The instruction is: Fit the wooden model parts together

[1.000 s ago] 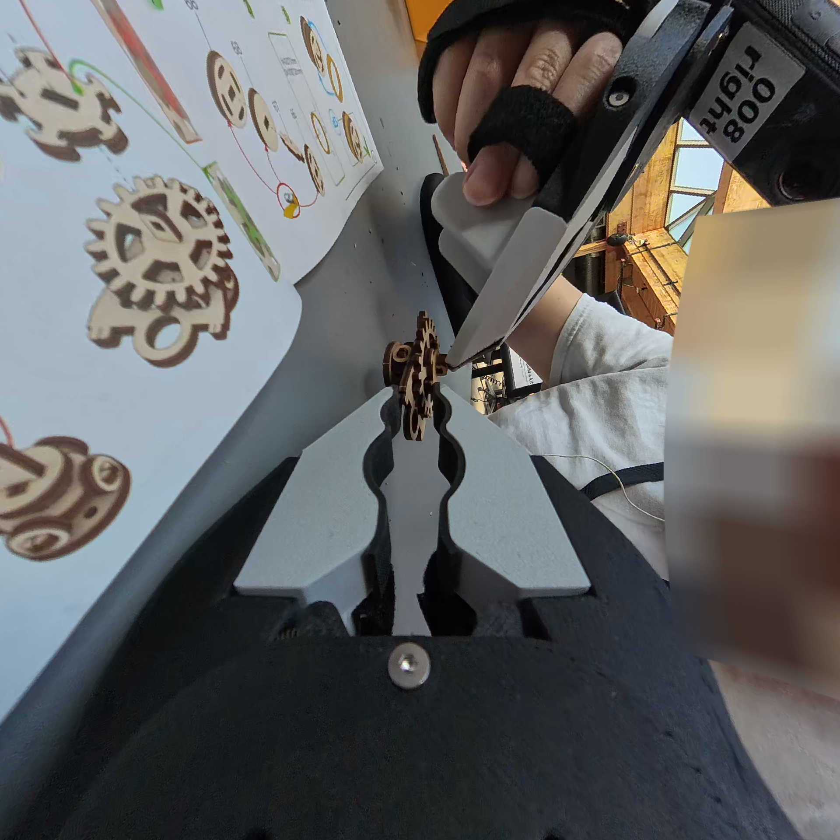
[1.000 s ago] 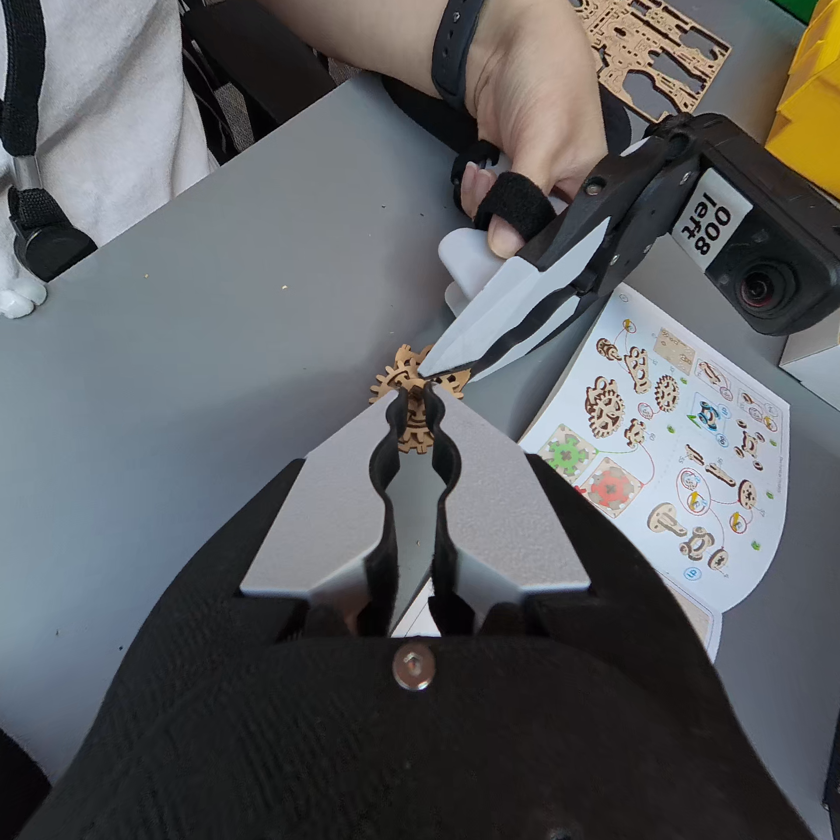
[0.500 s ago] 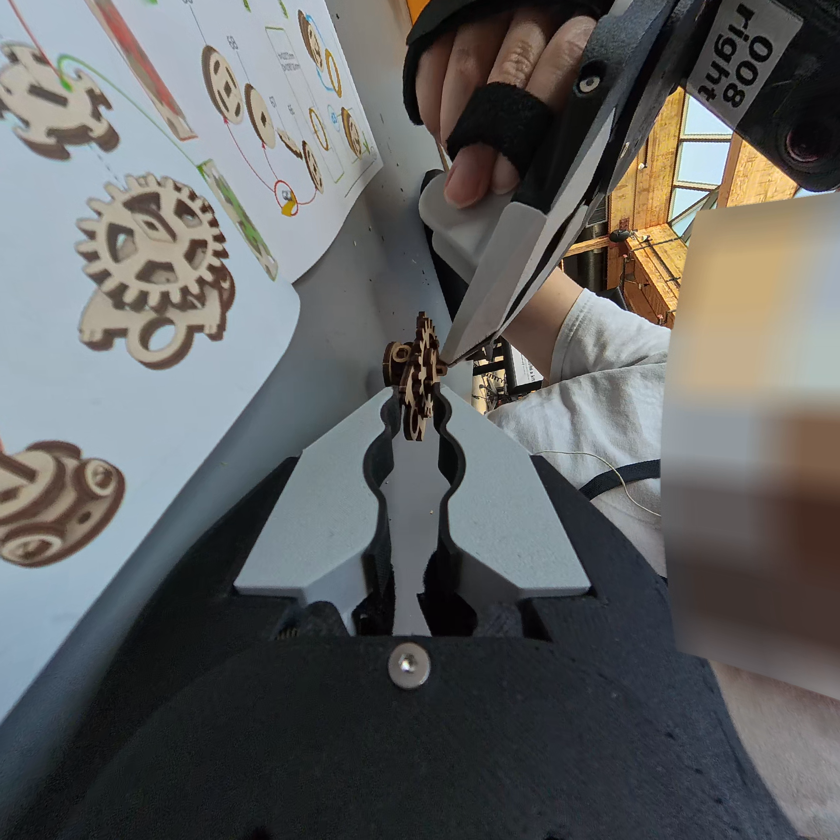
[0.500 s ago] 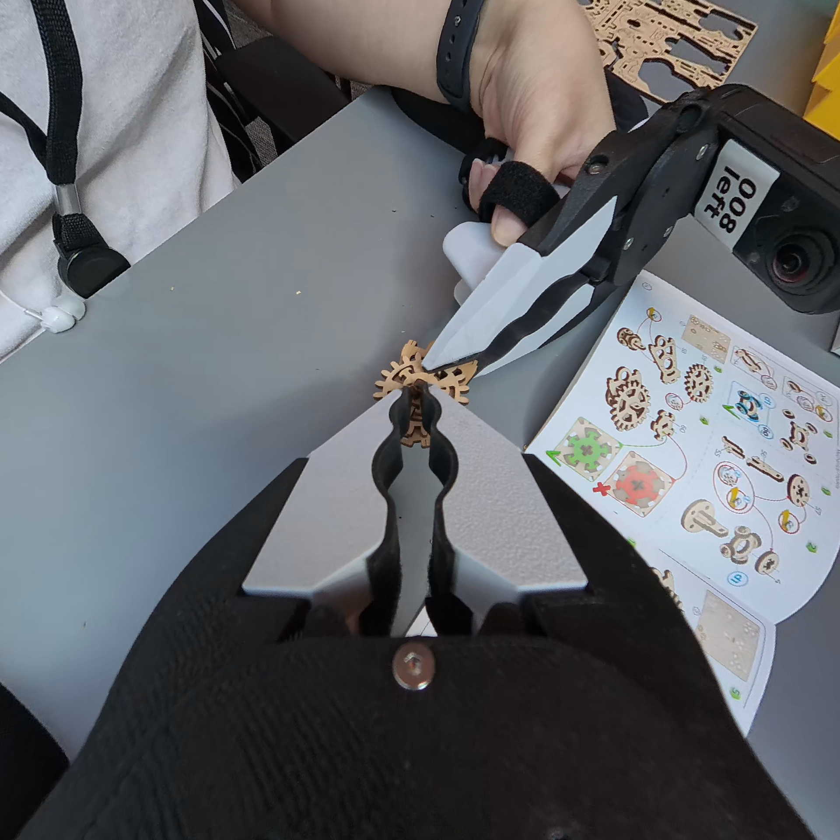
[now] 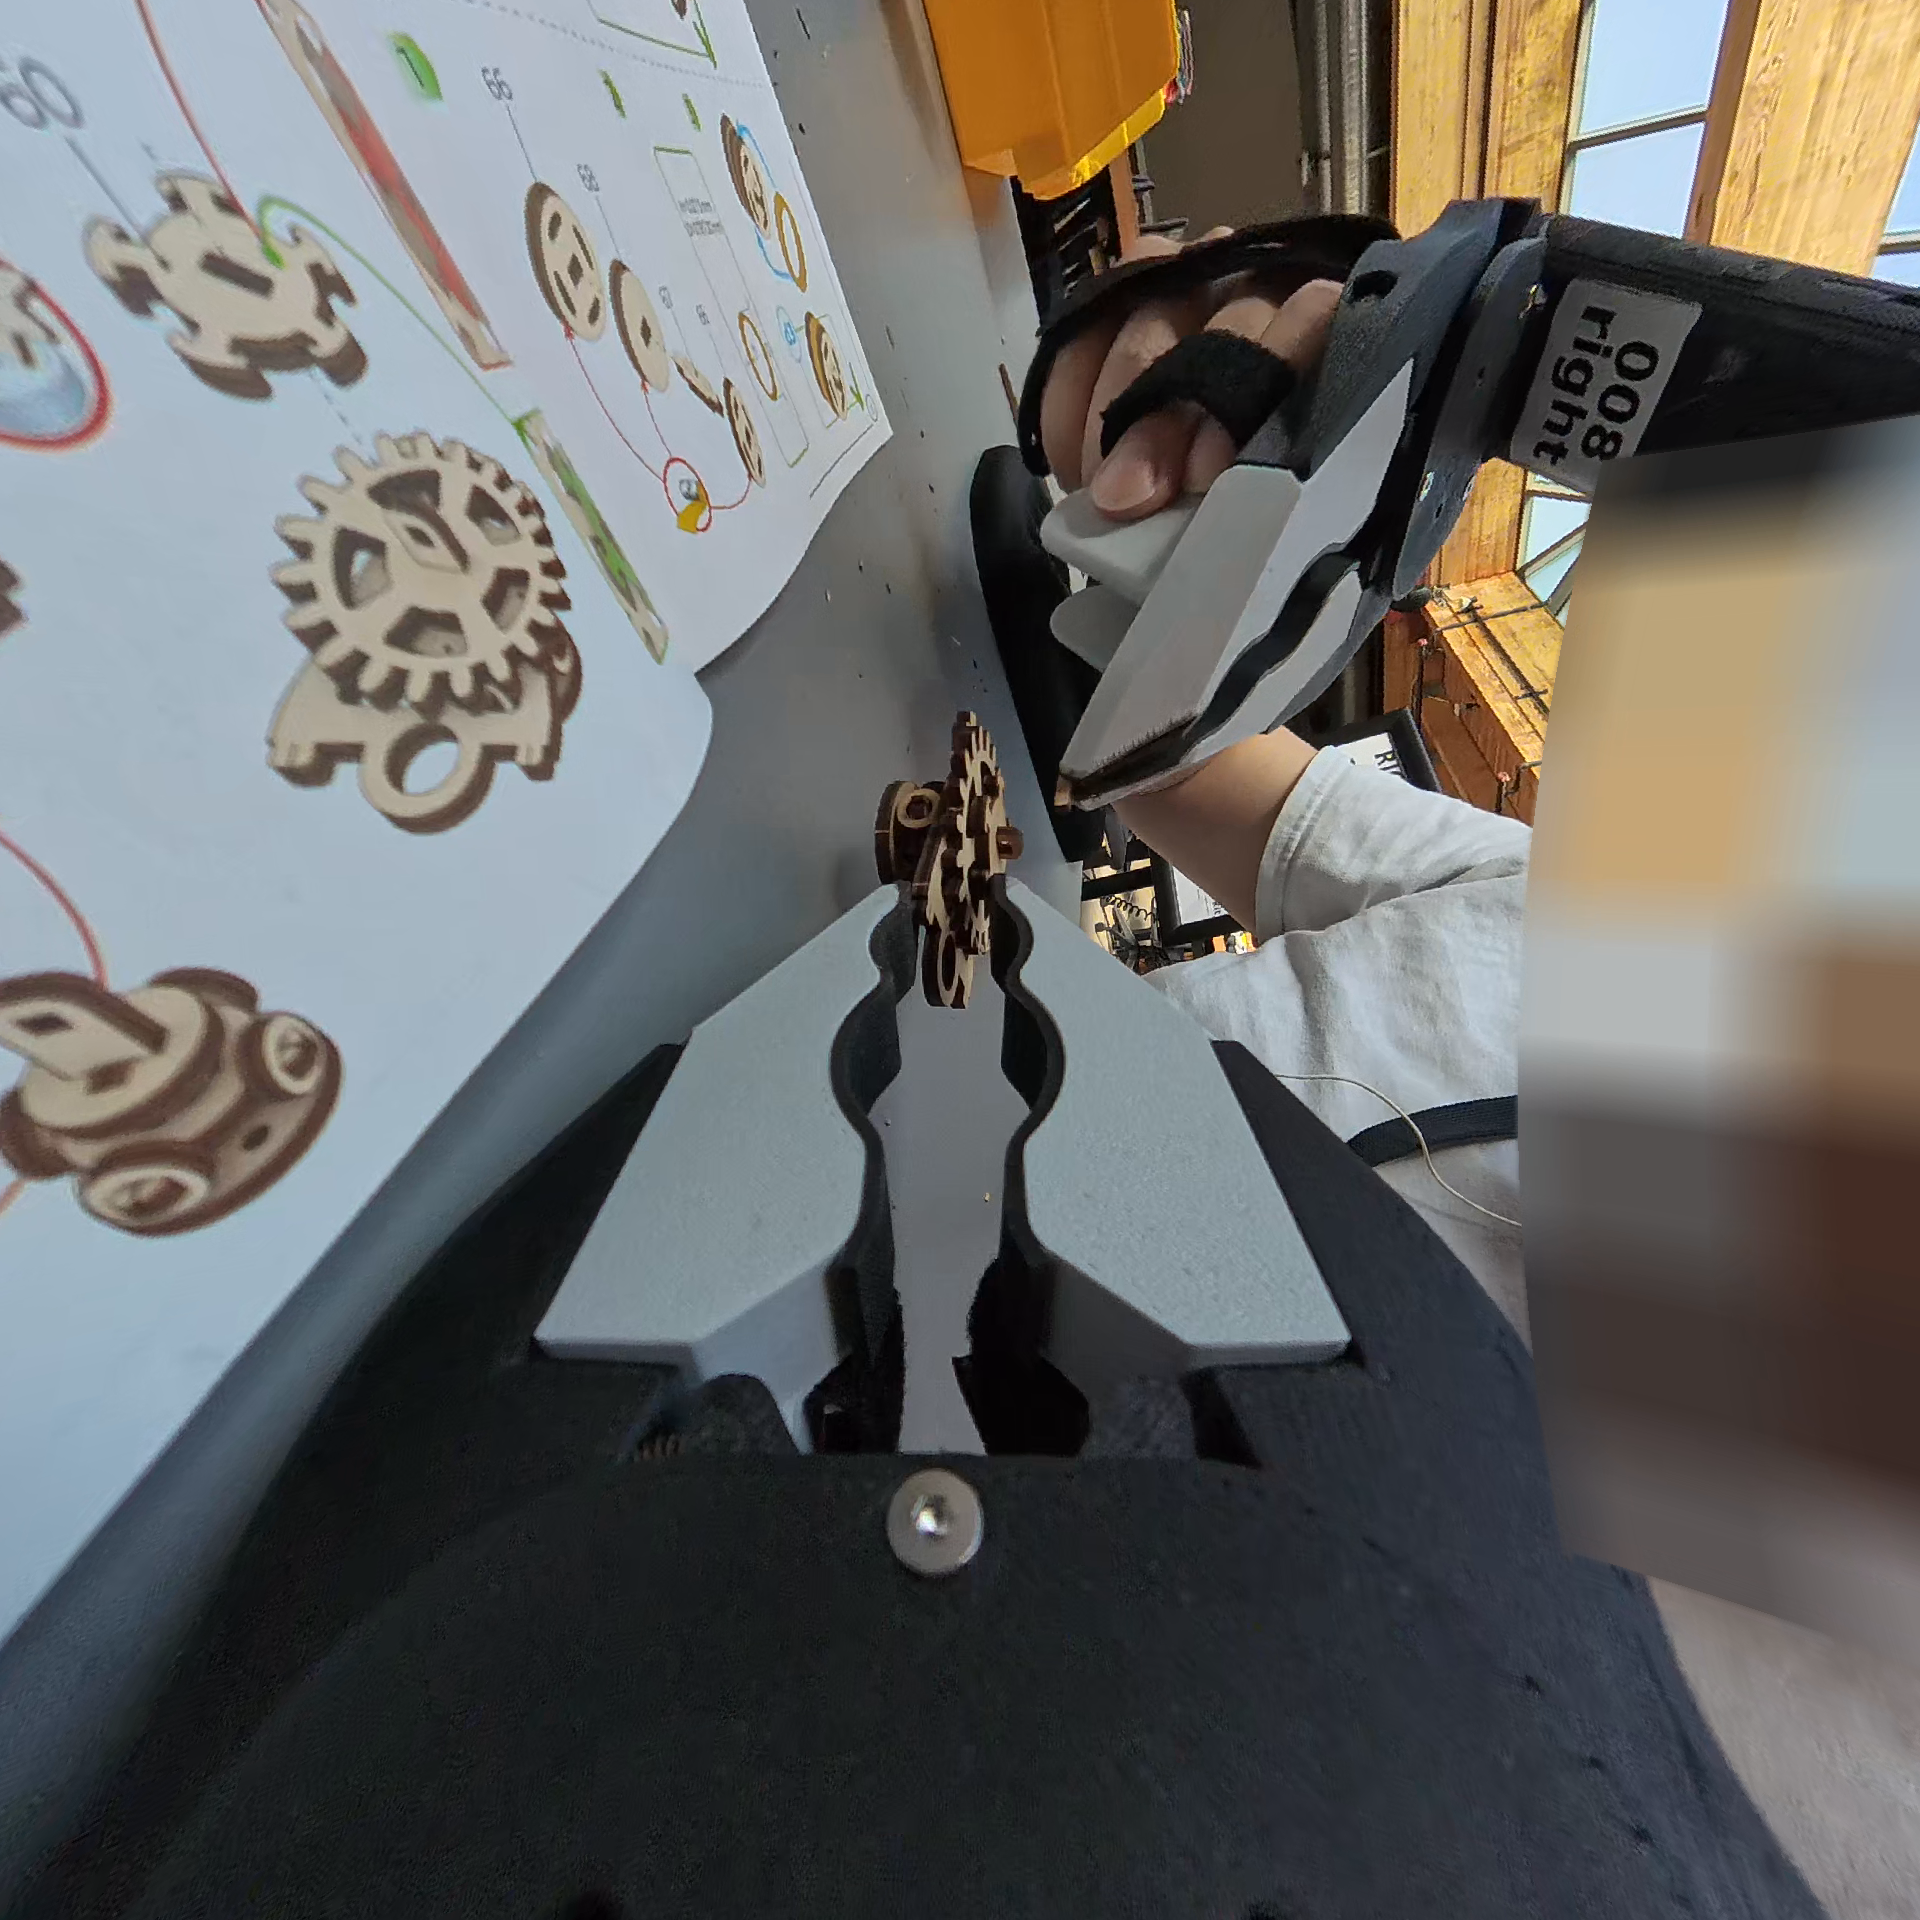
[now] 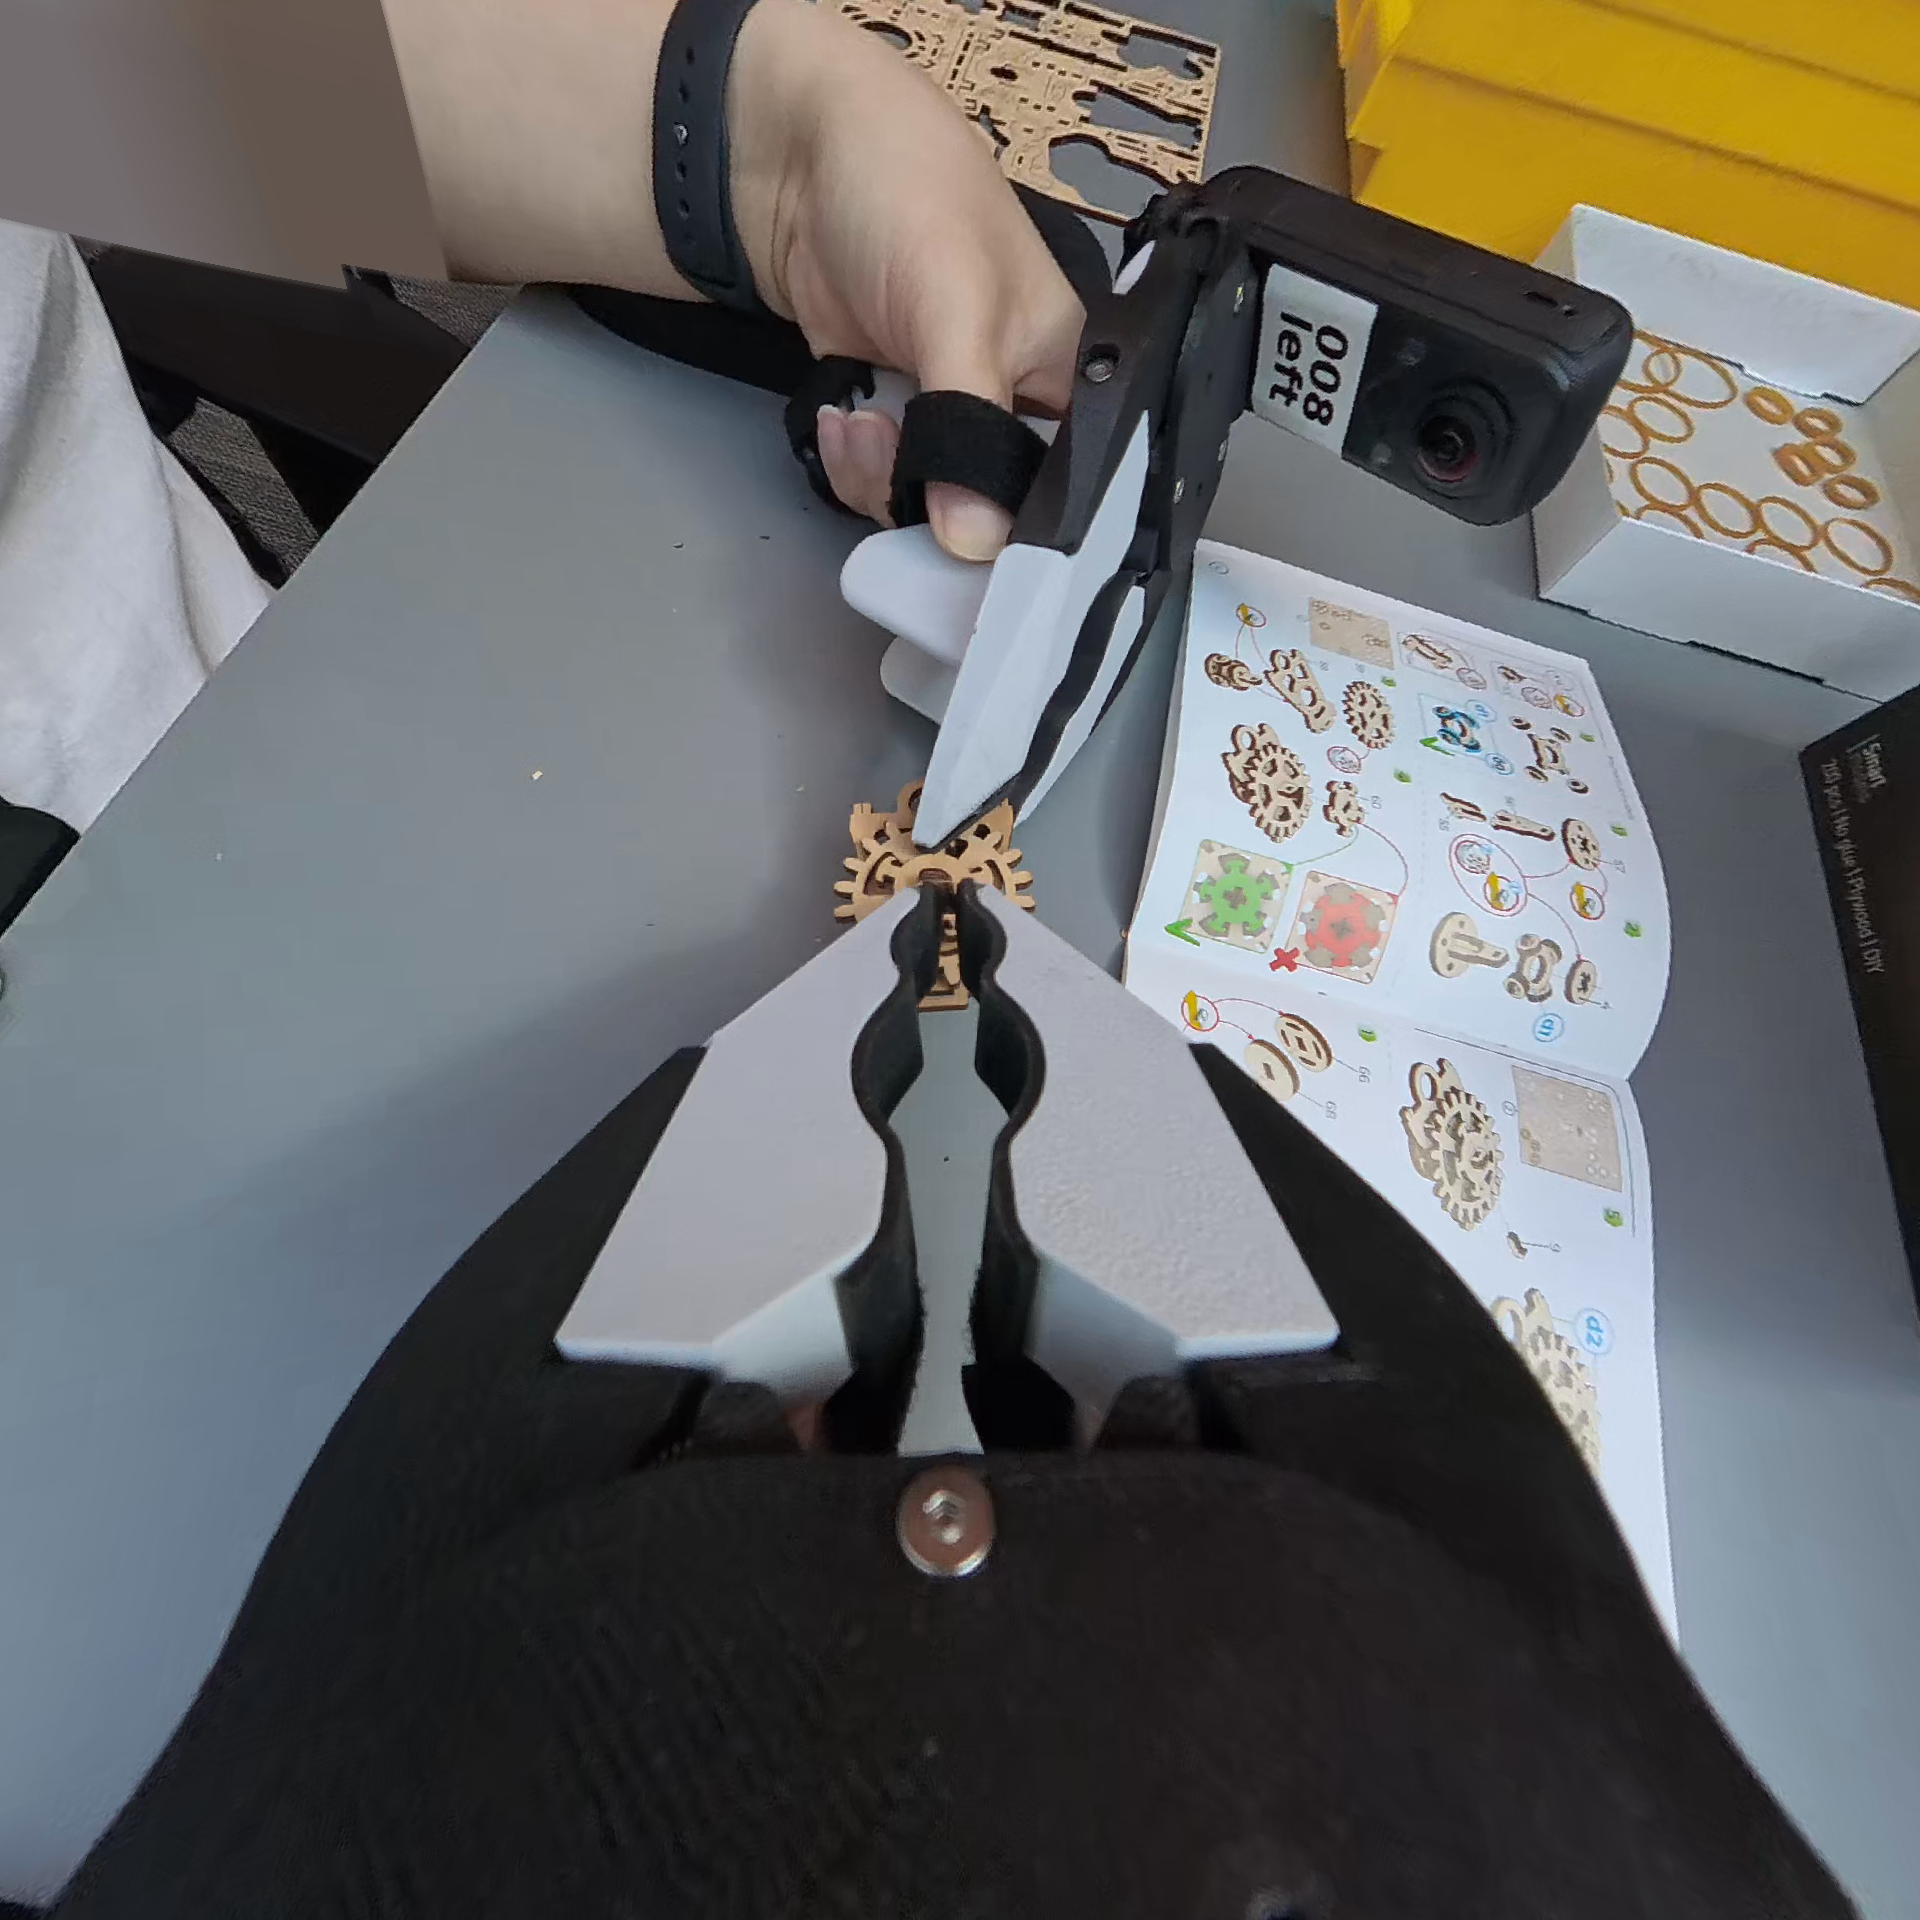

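Observation:
A small wooden gear assembly (image 5: 961, 862) is pinched edge-on between the tips of my left gripper (image 5: 951, 904), which is shut on it just above the grey table. A short dark pin sticks out of its hub toward the right gripper. In the right wrist view the gear assembly (image 6: 883, 862) shows face-on, with the left gripper (image 6: 930, 831) on its upper part. My right gripper (image 6: 940, 894) is shut, its tips pointing at the hub. In the left wrist view the right gripper (image 5: 1075, 790) stands a small gap away from the gear. Nothing shows between its tips.
An open instruction sheet (image 6: 1455, 883) lies on the table (image 6: 468, 831) to the right, also in the left wrist view (image 5: 312, 831). Behind are yellow bins (image 6: 1662, 104), a white box (image 6: 1714, 613) of rings, a black box (image 6: 1870, 883) and a punched wooden sheet (image 6: 1039, 83). My two grippers' fingertips are within a few centimetres of each other.
The right gripper's tips touched the gear's hub before; now they have drawn back a little. The left gripper still holds the gear and has turned steeper.

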